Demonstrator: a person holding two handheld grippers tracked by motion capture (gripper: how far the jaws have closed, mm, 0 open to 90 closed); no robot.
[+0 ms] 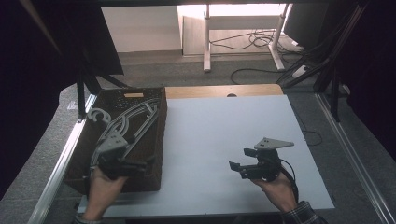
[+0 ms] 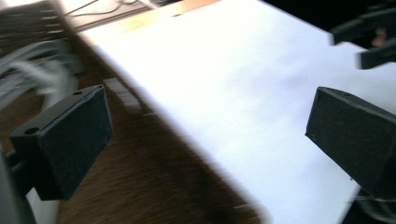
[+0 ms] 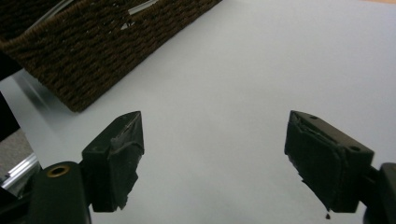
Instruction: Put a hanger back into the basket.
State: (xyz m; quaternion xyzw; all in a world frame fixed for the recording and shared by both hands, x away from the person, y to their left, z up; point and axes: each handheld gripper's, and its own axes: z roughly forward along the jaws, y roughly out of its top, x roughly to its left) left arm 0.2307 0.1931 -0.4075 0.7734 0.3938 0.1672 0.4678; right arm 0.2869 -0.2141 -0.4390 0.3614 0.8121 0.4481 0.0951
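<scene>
A dark woven basket [image 1: 156,140] stands at the table's left and holds several grey plastic parts [image 1: 128,122]. My left gripper [image 1: 142,165] hovers over the basket's near right corner, pointing right, jaws open and empty. In the left gripper view my left gripper [image 2: 210,135] spans the basket's rim [image 2: 154,158] and the white board, blurred. My right gripper [image 1: 239,168] is held low over the white board [image 1: 224,130] at front right, open, nothing between its fingers. In the right gripper view my right gripper [image 3: 212,158] faces bare board, with the basket [image 3: 93,46] at the upper left.
A wooden table edge [image 1: 224,90] shows behind the white board. Metal rails [image 1: 56,168] run along both sides. On the floor beyond stand white desk legs [image 1: 206,42] with loose cables [image 1: 254,39]. The right gripper [image 2: 369,42] appears at the left gripper view's upper right.
</scene>
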